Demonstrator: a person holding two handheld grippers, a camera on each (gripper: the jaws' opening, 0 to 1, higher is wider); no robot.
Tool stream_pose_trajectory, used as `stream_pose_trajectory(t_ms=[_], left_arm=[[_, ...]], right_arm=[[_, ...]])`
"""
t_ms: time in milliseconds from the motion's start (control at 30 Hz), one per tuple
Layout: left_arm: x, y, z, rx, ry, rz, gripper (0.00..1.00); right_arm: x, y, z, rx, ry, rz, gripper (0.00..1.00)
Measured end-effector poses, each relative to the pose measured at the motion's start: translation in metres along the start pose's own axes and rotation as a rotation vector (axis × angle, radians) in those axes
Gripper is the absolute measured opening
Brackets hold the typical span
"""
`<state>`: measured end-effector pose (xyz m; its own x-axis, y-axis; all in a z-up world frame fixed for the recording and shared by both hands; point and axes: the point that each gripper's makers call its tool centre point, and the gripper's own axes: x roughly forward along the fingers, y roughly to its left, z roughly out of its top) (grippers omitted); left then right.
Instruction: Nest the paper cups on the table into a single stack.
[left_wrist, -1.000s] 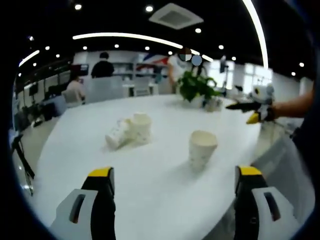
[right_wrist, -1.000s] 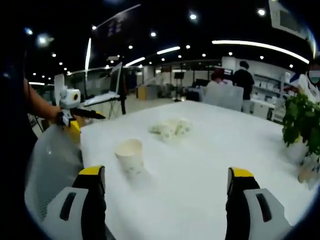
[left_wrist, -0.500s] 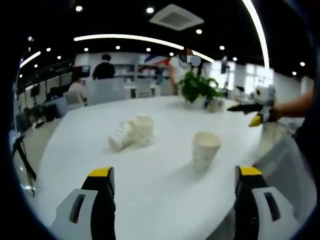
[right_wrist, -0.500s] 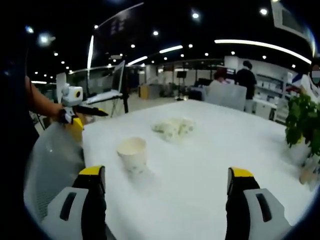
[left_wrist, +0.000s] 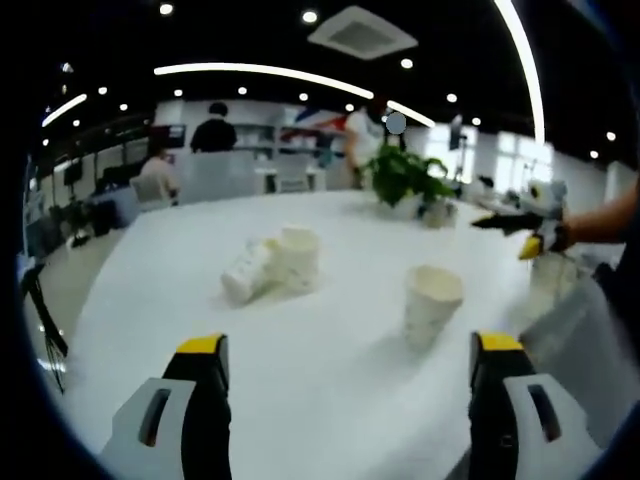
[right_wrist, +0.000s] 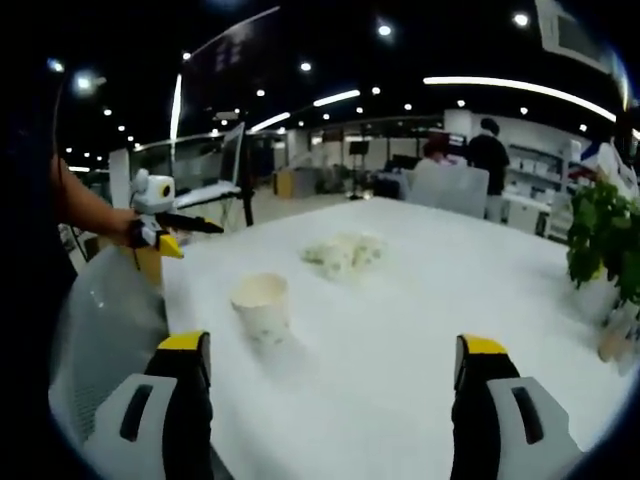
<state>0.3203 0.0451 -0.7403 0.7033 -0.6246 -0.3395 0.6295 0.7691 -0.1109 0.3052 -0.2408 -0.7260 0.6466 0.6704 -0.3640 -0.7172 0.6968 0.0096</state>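
Left gripper view first. What do you see?

— I see my left gripper (left_wrist: 347, 375) low in the view. Its two yellow-tipped jaws stand wide apart, and nothing is between them. They hang over the white table (left_wrist: 150, 300).

— Where are the cups?

— One paper cup (left_wrist: 431, 304) stands upright on the table, mouth up, a bit to the right between the jaws and past their tips. Farther off, to the left, there is a little bunch of cups. One of them, the standing cup (left_wrist: 299, 258), is upright. The tipped cup (left_wrist: 246, 272) lies on its side, touching it.

— And the other tool?

— My right gripper (left_wrist: 528, 222) comes in from the right edge, held in a hand, up off the table. It is too small there for me to tell its jaws.

— What about the right gripper view?

— There the right gripper's own jaws stand wide apart too, holding nothing. The upright paper cup (right_wrist: 260, 305) sits near the table's left edge, just past the left jaw tip. The bunch of cups (right_wrist: 344, 254) is farther back, near the middle. My left gripper (right_wrist: 170, 224) shows at the left, held in a hand beside the table.

— Anything else?

— A green potted plant (left_wrist: 402, 178) stands on the far side of the table. People (left_wrist: 214, 130) sit at desks well behind it.
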Motion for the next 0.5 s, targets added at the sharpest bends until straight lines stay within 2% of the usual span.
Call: stream_pose_trajectory(t_ms=[133, 233, 500], left_arm=[[0.014, 0.008, 0.004, 0.054, -0.002, 0.012, 0.98], [0.023, 0.01, 0.005, 0.038, 0.003, -0.003, 0.98], [0.059, 0.016, 0.02, 0.046, -0.028, -0.028, 0.98]], right_arm=[[-0.001, -0.003, 0.003, -0.01, -0.005, -0.012, 1.0], [-0.001, -0.004, 0.003, 0.002, -0.008, -0.015, 1.0], [0.0, -0.008, 0.001, 0.031, -0.009, -0.028, 1.0]])
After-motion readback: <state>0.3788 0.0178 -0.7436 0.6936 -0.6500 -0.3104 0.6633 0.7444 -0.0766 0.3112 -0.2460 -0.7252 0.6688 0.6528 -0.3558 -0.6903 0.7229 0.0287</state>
